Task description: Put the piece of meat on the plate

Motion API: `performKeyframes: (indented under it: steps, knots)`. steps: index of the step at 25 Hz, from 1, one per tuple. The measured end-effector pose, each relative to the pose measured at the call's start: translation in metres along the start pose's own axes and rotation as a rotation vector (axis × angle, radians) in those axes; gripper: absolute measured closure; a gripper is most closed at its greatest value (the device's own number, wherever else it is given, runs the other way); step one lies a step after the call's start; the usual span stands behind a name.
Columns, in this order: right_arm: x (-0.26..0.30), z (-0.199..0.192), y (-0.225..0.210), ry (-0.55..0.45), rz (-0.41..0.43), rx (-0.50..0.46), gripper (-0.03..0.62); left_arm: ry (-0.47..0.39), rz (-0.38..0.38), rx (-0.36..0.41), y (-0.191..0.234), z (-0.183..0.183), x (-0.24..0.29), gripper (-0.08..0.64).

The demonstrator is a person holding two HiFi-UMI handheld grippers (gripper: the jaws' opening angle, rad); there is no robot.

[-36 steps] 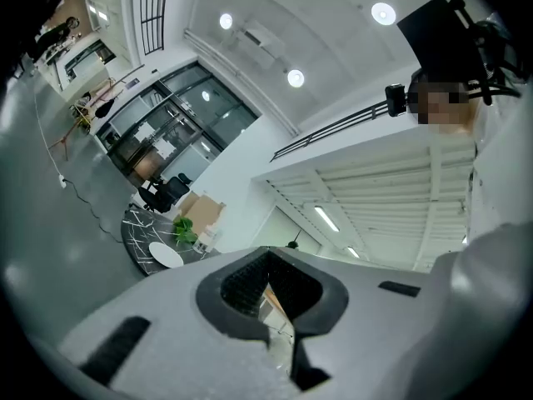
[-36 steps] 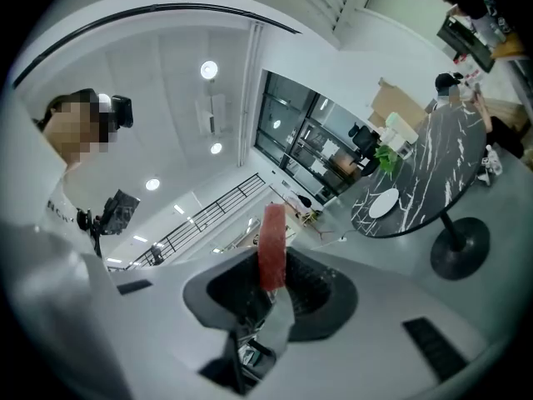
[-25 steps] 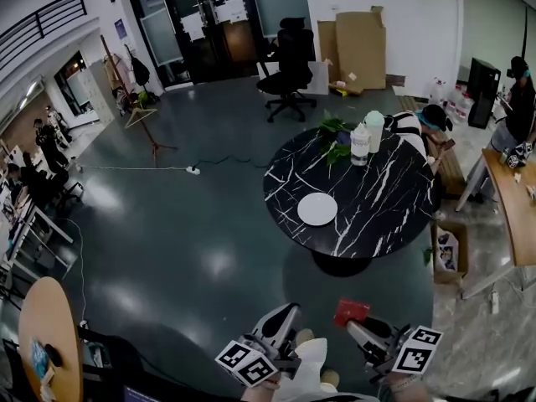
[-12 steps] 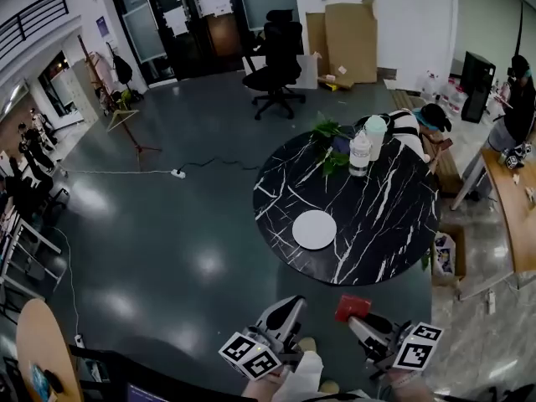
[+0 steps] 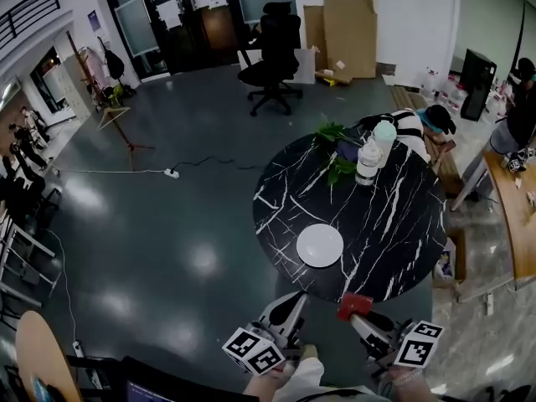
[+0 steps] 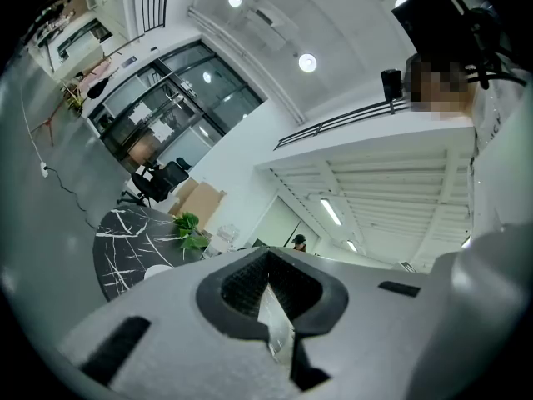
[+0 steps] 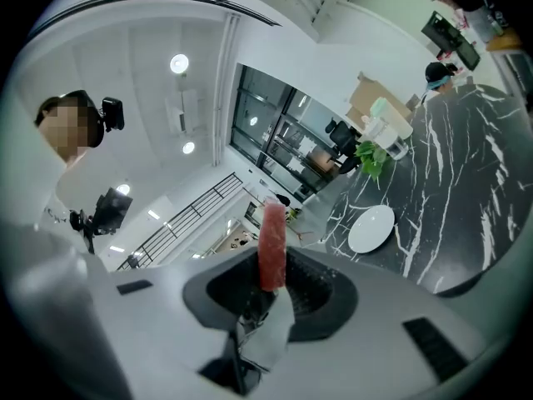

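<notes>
A white plate (image 5: 319, 245) lies on the near side of a round black marble table (image 5: 394, 224). Low in the head view, my right gripper (image 5: 356, 312) is shut on a red piece of meat (image 5: 354, 305), which hangs just off the table's near edge, short of the plate. In the right gripper view the meat (image 7: 272, 244) sticks out between the jaws of the right gripper (image 7: 271, 275), with the plate (image 7: 371, 228) ahead to the right. My left gripper (image 5: 287, 308) is beside it on the left, shut and holding nothing. The left gripper (image 6: 268, 294) looks over the table (image 6: 125, 240).
At the table's far side stand a leafy plant (image 5: 335, 136) and two bottles (image 5: 368, 162). A person (image 5: 427, 124) sits behind them. A black office chair (image 5: 272, 44) and cardboard boxes (image 5: 347, 36) are farther back. A wooden table (image 5: 515, 216) is at right.
Both grippers have come forward to the table's near edge, and the table and plate now sit closer in the head view. The meat has stayed in the right gripper.
</notes>
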State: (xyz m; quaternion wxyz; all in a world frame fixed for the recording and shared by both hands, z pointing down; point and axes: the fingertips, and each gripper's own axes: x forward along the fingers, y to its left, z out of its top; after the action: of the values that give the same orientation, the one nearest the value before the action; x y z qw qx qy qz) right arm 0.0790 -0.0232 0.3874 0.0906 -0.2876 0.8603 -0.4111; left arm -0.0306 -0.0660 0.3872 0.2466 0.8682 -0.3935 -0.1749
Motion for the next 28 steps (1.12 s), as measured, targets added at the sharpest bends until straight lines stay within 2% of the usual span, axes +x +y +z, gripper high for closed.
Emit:
performKeyframes:
  steps: [6, 12, 23, 28]
  knots:
    - [0.020, 0.016, -0.019, -0.021, -0.037, -0.007, 0.503, 0.015, -0.033, 0.005, 0.026, 0.004, 0.022, 0.552]
    - [0.037, 0.020, -0.046, 0.004, -0.070, 0.030, 0.503, 0.035, -0.023, -0.004, 0.048, -0.004, 0.042, 0.552]
    - [0.110, 0.029, -0.128, 0.121, -0.108, 0.127, 0.503, -0.001, 0.119, -0.008, 0.122, -0.007, 0.081, 0.552]
    - [0.145, 0.023, -0.161, 0.184, -0.143, 0.187, 0.503, 0.000, 0.149, -0.007, 0.152, -0.008, 0.101, 0.552]
